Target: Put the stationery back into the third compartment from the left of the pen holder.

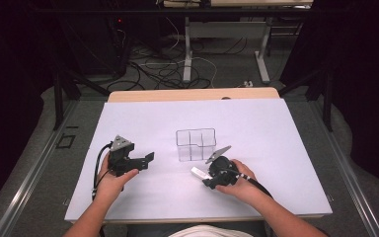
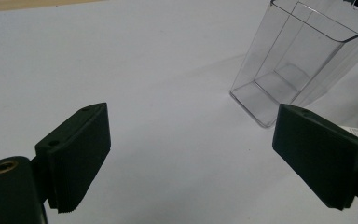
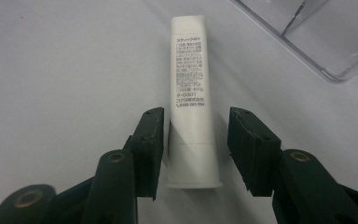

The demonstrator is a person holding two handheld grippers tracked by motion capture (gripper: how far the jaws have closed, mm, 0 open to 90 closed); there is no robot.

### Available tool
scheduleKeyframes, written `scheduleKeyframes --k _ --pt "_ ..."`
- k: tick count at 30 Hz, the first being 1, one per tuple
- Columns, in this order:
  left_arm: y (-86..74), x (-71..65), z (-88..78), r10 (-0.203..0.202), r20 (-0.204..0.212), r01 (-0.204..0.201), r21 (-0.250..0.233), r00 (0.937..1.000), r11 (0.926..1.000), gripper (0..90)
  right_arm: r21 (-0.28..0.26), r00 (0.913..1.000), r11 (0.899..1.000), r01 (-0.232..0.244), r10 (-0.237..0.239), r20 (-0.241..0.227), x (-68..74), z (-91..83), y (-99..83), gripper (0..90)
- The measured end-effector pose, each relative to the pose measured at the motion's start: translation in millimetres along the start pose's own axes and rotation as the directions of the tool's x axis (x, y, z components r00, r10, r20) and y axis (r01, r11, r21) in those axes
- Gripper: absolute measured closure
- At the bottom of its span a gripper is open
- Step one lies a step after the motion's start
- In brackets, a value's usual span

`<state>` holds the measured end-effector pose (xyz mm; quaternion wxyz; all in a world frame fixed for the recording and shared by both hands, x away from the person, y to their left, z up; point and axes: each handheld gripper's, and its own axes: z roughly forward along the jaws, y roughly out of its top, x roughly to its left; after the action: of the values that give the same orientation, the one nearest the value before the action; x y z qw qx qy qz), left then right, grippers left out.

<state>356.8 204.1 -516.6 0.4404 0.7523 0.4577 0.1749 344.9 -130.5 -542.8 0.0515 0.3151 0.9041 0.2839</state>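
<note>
High view: left gripper point(image 1: 148, 159) near the worktop's point(image 1: 286, 148) left edge, jaws wide, nothing between; right gripper point(image 1: 203, 177) at mid-worktop, toward the near edge, over a white tube point(image 1: 197, 172), beside a clear divided box point(image 1: 196, 144). Left gripper view: jaws apart, box point(image 2: 303, 60) ahead. Right gripper view: tube point(image 3: 189, 93) lying flat between narrowed jaws, left one touching, right one just clear.

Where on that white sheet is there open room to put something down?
Bare sheet lies behind the clear divided box toward the far edge, and along the left and right margins outside each hand. It is crowded in front of the box, where the right gripper straddles the white tube, left gripper nearby.
</note>
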Motion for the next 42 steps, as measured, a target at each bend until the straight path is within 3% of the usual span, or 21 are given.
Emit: scheduleKeyframes --k 4,14,19,21,23,28,34,42 --pt "-0.2 0.2 1.0 -0.007 0.004 0.007 0.000 1.0000 1.0000 11.4 0.019 0.9999 1.000 -0.007 0.007 0.014 3.0 -0.8 0.2 57.1" --pt "0.1 -0.1 1.0 0.000 0.003 0.000 0.002 1.0000 1.0000 11.7 0.039 0.9981 0.999 0.032 -0.034 0.053 6.7 -0.3 1.1 61.5" --pt "0.1 -0.3 1.3 -0.001 0.004 0.001 0.000 1.0000 1.0000 11.8 0.046 0.9979 0.998 0.051 -0.053 0.037 7.5 -0.3 2.2 66.2" --pt "0.1 -0.2 1.3 0.001 0.003 -0.001 0.000 1.0000 1.0000 11.9 0.074 0.9981 0.996 0.045 -0.048 0.038 8.5 -1.2 3.8 66.3" --pt "-0.1 -0.4 1.2 -0.006 0.003 0.006 0.002 1.0000 1.0000 11.9 0.081 0.9968 0.994 0.068 -0.071 0.037 6.4 -0.9 5.3 66.3" --pt "-0.1 -0.7 2.0 -0.010 0.006 0.010 0.001 0.9999 1.0000 12.1 0.126 0.9973 0.990 0.055 -0.061 0.040 7.4 -0.6 10.4 66.5" --pt "-0.3 -1.0 3.0 -0.001 0.002 0.001 -0.002 1.0000 1.0000 12.2 0.169 0.9947 0.982 0.088 -0.095 0.039 9.1 1.1 16.6 67.0" --pt "-0.4 -0.1 2.8 -0.006 0.005 0.006 -0.005 1.0000 1.0000 12.3 0.148 0.9945 0.984 0.094 -0.100 0.031 7.8 0.9 14.6 67.3"
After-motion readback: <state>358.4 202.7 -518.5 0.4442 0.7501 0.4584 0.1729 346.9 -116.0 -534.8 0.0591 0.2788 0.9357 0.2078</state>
